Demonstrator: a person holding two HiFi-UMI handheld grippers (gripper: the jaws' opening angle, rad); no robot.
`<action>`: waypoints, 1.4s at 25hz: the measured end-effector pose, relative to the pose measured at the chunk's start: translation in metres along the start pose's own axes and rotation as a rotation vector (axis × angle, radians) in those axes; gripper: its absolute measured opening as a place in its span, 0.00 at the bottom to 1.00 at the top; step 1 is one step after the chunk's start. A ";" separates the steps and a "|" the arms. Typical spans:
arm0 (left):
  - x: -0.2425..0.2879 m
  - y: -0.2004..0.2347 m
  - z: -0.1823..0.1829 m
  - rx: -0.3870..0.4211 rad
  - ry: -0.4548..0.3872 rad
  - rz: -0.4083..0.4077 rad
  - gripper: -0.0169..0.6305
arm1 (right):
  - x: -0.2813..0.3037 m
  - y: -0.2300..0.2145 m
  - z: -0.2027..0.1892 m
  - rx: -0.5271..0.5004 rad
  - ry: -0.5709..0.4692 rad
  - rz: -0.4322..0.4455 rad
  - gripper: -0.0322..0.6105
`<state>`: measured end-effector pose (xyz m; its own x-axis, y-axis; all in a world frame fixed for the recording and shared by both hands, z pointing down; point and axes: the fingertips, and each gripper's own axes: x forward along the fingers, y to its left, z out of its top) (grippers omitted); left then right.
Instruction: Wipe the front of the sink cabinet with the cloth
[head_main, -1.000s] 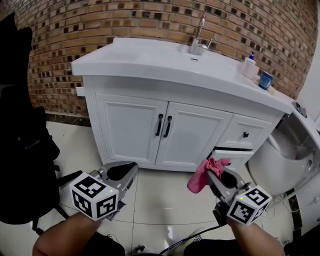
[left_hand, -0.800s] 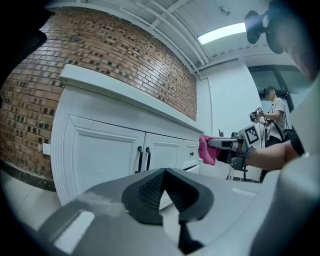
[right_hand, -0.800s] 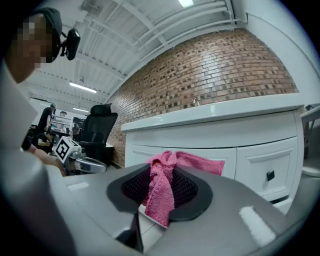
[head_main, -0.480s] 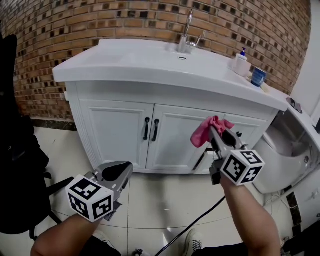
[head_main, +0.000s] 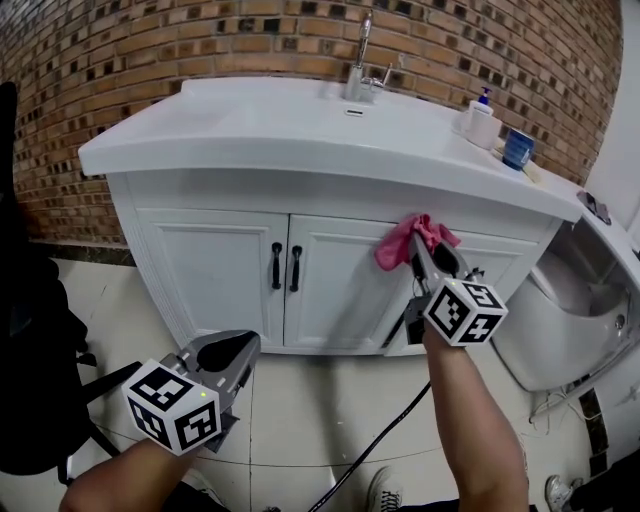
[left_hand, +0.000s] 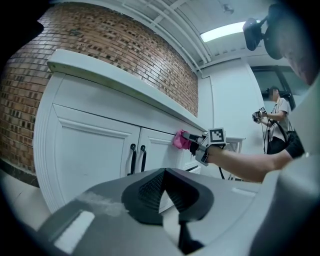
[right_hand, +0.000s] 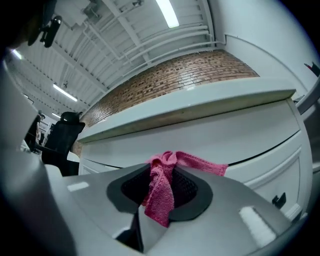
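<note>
The white sink cabinet (head_main: 230, 270) has two doors with black handles and drawers to their right. My right gripper (head_main: 425, 250) is shut on a pink cloth (head_main: 412, 240), held up against the cabinet front just under the countertop, right of the doors. In the right gripper view the cloth (right_hand: 162, 192) hangs out between the jaws, close to the cabinet face (right_hand: 225, 140). My left gripper (head_main: 232, 352) is low at the left, shut and holding nothing, pointing at the doors (left_hand: 85, 150). From there I also see the cloth (left_hand: 180, 140).
On the countertop stand a faucet (head_main: 358, 75), a soap bottle (head_main: 482, 120) and a blue cup (head_main: 517, 150). A white toilet (head_main: 560, 320) sits right of the cabinet, a black chair (head_main: 30, 400) at the left. A cable (head_main: 380, 445) trails over the floor. A person (left_hand: 275, 120) stands far off.
My right gripper has lifted the cloth from near the lower drawer up to the top of the cabinet front. The left gripper stays low.
</note>
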<state>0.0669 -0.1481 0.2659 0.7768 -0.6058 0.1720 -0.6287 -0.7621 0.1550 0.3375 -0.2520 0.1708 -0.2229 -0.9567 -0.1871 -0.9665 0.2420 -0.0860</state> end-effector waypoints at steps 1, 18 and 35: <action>0.001 0.001 -0.002 0.007 0.003 0.003 0.04 | 0.003 -0.001 -0.001 -0.014 -0.008 0.008 0.21; 0.009 0.023 -0.033 0.040 0.090 0.019 0.04 | 0.001 -0.010 -0.047 -0.191 -0.033 0.013 0.21; 0.014 0.031 -0.045 0.005 0.120 0.010 0.04 | -0.009 -0.012 -0.140 -0.176 0.037 0.010 0.21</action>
<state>0.0567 -0.1703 0.3167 0.7603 -0.5817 0.2891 -0.6359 -0.7574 0.1483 0.3336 -0.2686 0.3106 -0.2337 -0.9605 -0.1508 -0.9709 0.2222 0.0890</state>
